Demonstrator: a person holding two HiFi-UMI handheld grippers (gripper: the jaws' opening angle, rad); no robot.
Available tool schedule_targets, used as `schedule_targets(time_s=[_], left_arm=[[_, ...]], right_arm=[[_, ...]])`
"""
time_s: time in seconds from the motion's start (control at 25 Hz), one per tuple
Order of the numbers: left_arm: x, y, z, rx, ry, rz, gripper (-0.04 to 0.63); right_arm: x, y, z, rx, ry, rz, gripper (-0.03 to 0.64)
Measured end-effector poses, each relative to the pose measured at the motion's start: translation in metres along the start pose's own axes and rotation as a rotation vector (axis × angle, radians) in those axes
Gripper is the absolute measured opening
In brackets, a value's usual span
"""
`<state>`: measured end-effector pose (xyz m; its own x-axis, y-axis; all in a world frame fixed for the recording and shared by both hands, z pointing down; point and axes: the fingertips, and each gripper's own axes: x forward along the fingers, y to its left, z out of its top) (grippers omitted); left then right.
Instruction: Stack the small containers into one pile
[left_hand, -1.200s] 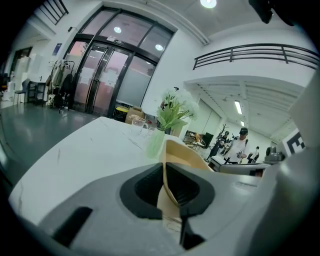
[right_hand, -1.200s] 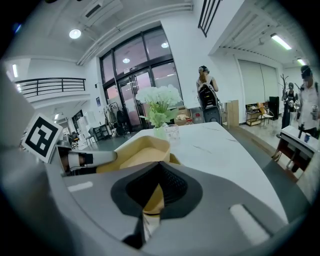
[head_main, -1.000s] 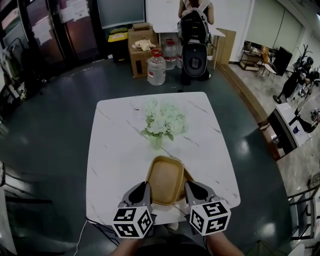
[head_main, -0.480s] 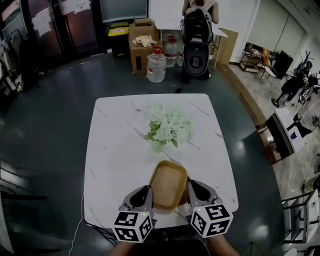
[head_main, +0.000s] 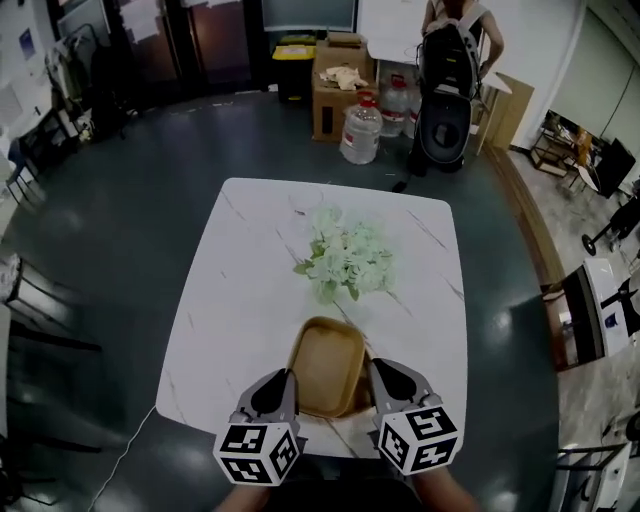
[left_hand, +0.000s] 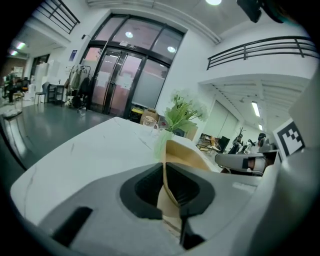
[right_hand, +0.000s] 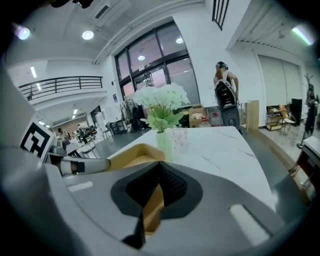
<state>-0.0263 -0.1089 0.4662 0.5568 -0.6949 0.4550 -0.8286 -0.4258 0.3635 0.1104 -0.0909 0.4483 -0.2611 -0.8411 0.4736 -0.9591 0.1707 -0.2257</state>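
The tan container has hardly changed place since a second ago: it remains at the near edge of the counter, just before the vase of flowers. The jaws of the left gripper are closed on its left rim, those of the right gripper on its right rim. Both grippers point forward and slightly downward.

Bright ceiling lights, glossy floor glare, strong fisheye edge distortion, dark vignetted corners
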Motion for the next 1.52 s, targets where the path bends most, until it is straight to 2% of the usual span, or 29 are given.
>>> schedule_targets(time_s=[0.2, 0.4, 0.72, 0.96, 1.12, 1.32, 1.52], left_arm=[[-0.003, -0.009, -0.013, -0.067, -0.048, 0.100, 0.018], [-0.007, -0.017, -0.017, -0.103, -0.100, 0.194, 0.018], [-0.006, -0.028, -0.029, -0.133, -0.121, 0.278, 0.020], [0.000, -0.033, -0.033, -0.155, -0.123, 0.289, 0.021], [0.004, -0.041, -0.033, -0.115, -0.112, 0.259, 0.040], [0.003, -0.042, -0.036, -0.074, -0.107, 0.252, 0.112], [-0.003, -0.043, -0.031, -0.049, -0.129, 0.240, 0.118]], right_arm=[[0.004, -0.004, -0.007, -0.041, 0.025, 0.089, -0.001], [0.000, -0.006, -0.008, -0.096, 0.039, 0.166, -0.001], [-0.006, -0.020, -0.009, -0.136, 0.050, 0.237, -0.001], [-0.005, -0.016, -0.011, -0.151, 0.061, 0.278, -0.002], [-0.002, -0.018, -0.014, -0.150, 0.071, 0.284, -0.002], [0.002, -0.018, -0.015, -0.151, 0.077, 0.288, 0.000], [0.003, -0.019, -0.016, -0.146, 0.082, 0.281, -0.002]])
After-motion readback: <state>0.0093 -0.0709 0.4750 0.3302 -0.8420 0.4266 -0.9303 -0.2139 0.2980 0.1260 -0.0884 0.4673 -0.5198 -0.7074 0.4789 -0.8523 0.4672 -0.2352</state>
